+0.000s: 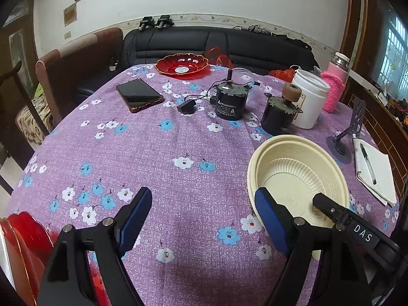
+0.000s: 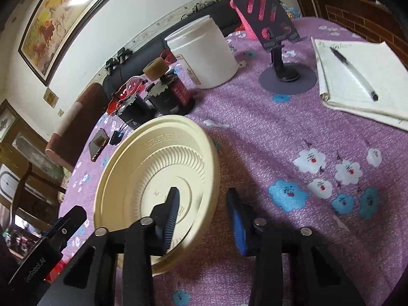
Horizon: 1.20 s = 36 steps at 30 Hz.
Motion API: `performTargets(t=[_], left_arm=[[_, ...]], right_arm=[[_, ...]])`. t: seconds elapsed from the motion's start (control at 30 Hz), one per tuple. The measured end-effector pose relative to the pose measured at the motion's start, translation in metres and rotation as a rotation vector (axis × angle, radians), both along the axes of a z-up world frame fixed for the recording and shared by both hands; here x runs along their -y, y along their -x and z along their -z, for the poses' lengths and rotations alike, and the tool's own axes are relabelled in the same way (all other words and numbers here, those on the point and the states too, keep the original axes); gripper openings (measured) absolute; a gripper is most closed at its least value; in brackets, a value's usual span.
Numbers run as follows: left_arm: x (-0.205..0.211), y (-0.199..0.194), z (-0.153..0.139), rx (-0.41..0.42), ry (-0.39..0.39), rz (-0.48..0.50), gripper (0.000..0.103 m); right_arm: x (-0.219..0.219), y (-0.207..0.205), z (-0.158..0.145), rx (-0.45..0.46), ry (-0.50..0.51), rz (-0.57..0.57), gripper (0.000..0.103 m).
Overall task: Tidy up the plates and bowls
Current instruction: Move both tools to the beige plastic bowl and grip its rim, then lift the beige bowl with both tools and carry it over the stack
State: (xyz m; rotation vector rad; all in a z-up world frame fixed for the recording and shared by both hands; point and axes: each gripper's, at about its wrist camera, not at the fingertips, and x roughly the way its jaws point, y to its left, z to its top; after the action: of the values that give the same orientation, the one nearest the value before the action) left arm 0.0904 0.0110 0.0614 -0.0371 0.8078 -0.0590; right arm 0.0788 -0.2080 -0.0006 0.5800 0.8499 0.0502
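"Straddling the rim, is it, that right gripper (image 2: pixel 202 191)?"

"Yes. One finger is inside the cream bowl (image 2: pixel 158 168) and the other is outside over the tablecloth (image 2: pixel 280 132). The jaws are partly closed, but cloth shows between the outer pad and the rim, so I'd say it isn't pinching yet."

"Which way does the bowl lie from it?"

"Ahead and towards its inner finger. The near rim runs lengthwise between the pads, so a straight squeeze should catch the wall."

"And the left gripper (image 1: pixel 203 191)?"

"It's wide open and holding nothing, over bare cloth. The bowl sits just to its right — so the right hand is nearer."

"What does each view add?"

"The right wrist view shows that gap at the rim. The left shows only one right finger in the bowl, plus a near red plate (image 1: pixel 17 239) and a far red plate (image 1: pixel 182 66)."
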Motion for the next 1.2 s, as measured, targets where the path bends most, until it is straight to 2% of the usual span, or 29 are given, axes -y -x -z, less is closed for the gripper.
performTargets(t=[0.07,0.17,0.23,0.33,0.47,0.7,0.9,1.2], left_arm=[[-0.002,0.000,0.000,0.001,0.003,-0.001,0.082],[-0.002,0.000,-0.001,0.000,0.004,-0.001,0.082],[-0.003,0.000,-0.001,-0.002,0.004,-0.003,0.082],[-0.005,0.001,-0.002,0.001,0.008,-0.009,0.082],[-0.007,0.002,-0.006,0.010,0.016,-0.012,0.082],[-0.006,0.001,-0.003,-0.002,0.023,-0.004,0.082],[-0.008,-0.004,0.005,-0.029,0.039,-0.011,0.082],[0.000,-0.010,0.024,-0.083,0.073,0.041,0.082]], right_arm=[[-0.002,0.000,0.001,-0.005,-0.011,-0.011,0.030],[-0.006,0.000,-0.001,-0.004,-0.007,-0.024,0.026],[-0.008,0.000,-0.003,-0.003,-0.009,-0.040,0.020],[-0.014,0.001,-0.009,-0.032,0.018,-0.075,0.018],[-0.022,0.003,-0.011,-0.094,0.036,-0.176,0.018],[-0.021,0.003,-0.004,-0.092,0.031,-0.161,0.020],[-0.017,0.006,-0.007,-0.058,0.028,-0.117,0.037],[-0.024,0.004,-0.002,-0.056,0.066,-0.112,0.037]])
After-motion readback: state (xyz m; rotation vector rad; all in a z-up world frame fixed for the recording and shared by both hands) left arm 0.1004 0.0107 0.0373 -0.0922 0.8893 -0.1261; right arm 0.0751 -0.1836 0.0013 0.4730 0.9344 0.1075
